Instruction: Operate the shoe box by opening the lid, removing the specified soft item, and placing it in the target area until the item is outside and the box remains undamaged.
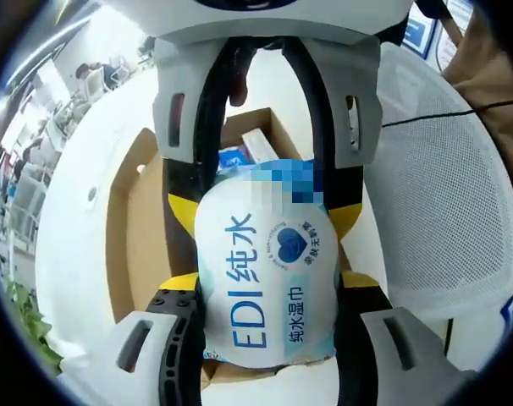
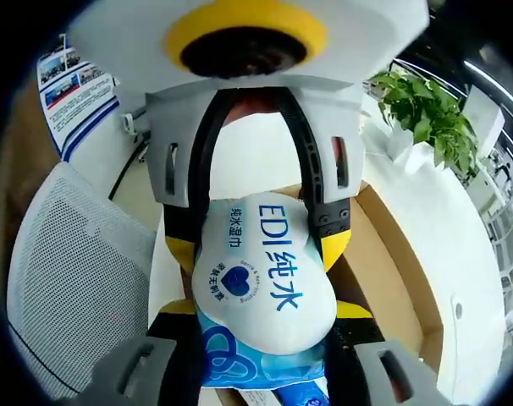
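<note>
A soft white and blue wet-wipes pack with blue "EDI" lettering hangs above the open cardboard shoe box. My left gripper is shut on its near end, its yellow-tipped jaws pressing both sides. From the top of this view, my right gripper is shut on the far end. In the right gripper view the same pack sits between my right gripper and the facing left gripper, above the box.
Another blue and white packet lies inside the box. The box rests on a white table. A white mesh chair back stands beside it. A green plant stands on the far side.
</note>
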`<state>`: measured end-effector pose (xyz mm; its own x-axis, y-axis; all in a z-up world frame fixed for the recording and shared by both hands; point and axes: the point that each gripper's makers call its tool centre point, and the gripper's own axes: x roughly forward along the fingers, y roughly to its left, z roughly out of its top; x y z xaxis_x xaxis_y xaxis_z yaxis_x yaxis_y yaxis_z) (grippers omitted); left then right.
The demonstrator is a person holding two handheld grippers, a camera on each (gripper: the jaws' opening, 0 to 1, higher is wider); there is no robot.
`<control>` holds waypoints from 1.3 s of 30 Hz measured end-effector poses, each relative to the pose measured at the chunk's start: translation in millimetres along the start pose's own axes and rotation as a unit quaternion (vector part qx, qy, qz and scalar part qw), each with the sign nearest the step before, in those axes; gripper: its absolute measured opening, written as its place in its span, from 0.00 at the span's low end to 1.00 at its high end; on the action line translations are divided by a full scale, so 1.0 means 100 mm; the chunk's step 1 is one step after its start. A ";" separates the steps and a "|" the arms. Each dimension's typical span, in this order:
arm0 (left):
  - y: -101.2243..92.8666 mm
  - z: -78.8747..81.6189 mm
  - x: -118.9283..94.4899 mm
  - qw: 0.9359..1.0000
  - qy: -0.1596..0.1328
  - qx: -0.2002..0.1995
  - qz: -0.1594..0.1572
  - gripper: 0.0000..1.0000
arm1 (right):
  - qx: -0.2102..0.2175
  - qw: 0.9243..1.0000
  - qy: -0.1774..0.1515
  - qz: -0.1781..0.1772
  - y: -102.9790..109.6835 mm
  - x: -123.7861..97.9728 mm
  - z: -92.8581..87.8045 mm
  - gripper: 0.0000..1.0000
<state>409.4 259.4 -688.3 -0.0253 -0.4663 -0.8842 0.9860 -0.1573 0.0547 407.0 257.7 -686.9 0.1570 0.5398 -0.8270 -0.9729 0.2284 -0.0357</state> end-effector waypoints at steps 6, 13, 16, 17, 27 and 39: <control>-0.03 -0.07 -0.04 1.000 0.007 -0.002 0.002 0.60 | -0.002 1.000 -0.005 0.001 0.04 0.05 0.06 0.54; -0.04 -0.08 -0.10 1.000 0.009 -0.006 0.004 0.60 | -0.005 1.000 -0.011 0.004 0.05 0.04 0.11 0.54; -0.04 -0.05 -0.12 1.000 0.009 -0.007 0.004 0.60 | -0.006 1.000 -0.011 0.006 0.05 0.00 0.12 0.54; -0.05 -0.03 -0.12 1.000 0.009 -0.007 0.003 0.60 | -0.007 1.000 -0.011 0.006 0.04 -0.02 0.11 0.54; 0.01 0.24 -0.14 1.000 0.003 0.002 0.008 0.60 | -0.007 1.000 -0.011 -0.003 -0.02 -0.26 0.00 0.54; 0.10 0.82 0.03 0.999 0.000 0.034 0.004 0.60 | 0.011 1.000 -0.010 -0.027 -0.15 -0.69 -0.43 0.54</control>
<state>405.4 185.5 -652.4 -0.0177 -0.4675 -0.8838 0.9727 -0.2127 0.0930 403.6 182.1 -653.2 0.2129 0.5417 -0.8132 -0.9588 0.2758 -0.0672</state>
